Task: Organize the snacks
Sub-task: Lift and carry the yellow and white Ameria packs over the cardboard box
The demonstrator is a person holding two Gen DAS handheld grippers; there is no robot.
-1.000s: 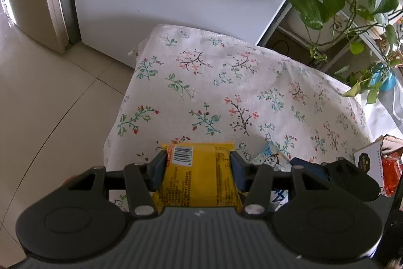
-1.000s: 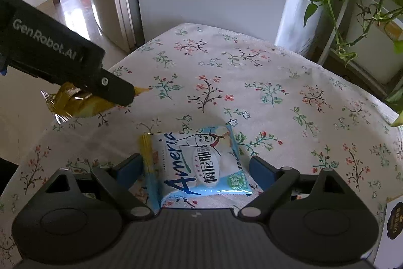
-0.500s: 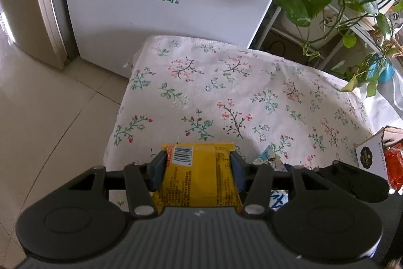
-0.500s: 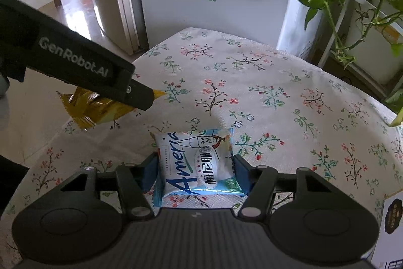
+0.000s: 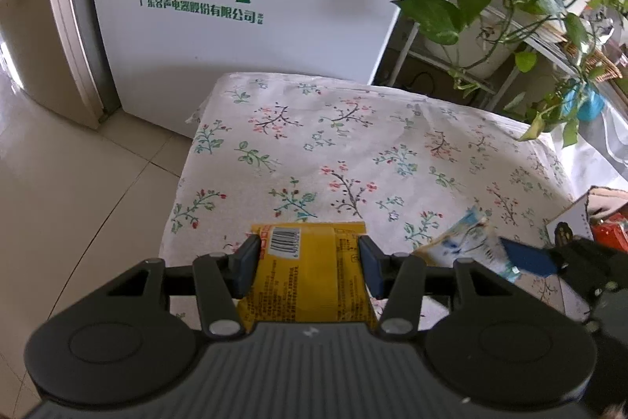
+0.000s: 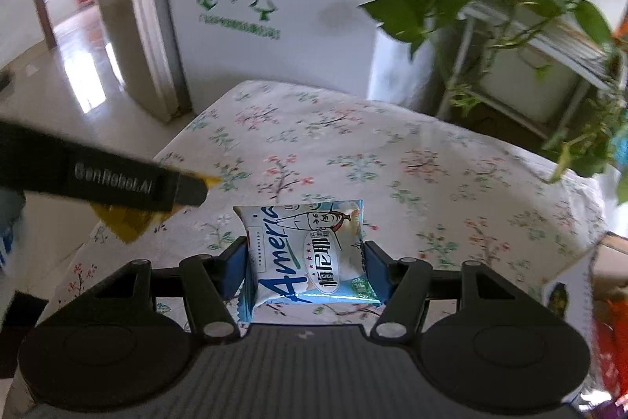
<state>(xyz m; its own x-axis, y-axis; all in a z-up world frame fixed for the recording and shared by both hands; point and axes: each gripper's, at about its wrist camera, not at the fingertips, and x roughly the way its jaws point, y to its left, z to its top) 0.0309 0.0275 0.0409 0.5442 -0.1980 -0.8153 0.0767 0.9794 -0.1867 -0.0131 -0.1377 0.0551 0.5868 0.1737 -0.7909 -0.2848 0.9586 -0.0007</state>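
1. Left wrist view: our left gripper (image 5: 309,260) is clamped on the yellow snack packet (image 5: 310,273), held above the near-left corner of the floral table (image 5: 353,152). Our right gripper (image 5: 549,262) shows near the snack box (image 5: 569,226) at the table's right edge.
2. Right wrist view: our right gripper (image 6: 304,268) pinches the blue-and-white packet (image 6: 310,254) over the table's near edge, left of the box (image 6: 569,285).
3. Both wrappers look slick and puffy; we judge a quick swing toward the box could let one slip, or make the grippers collide.
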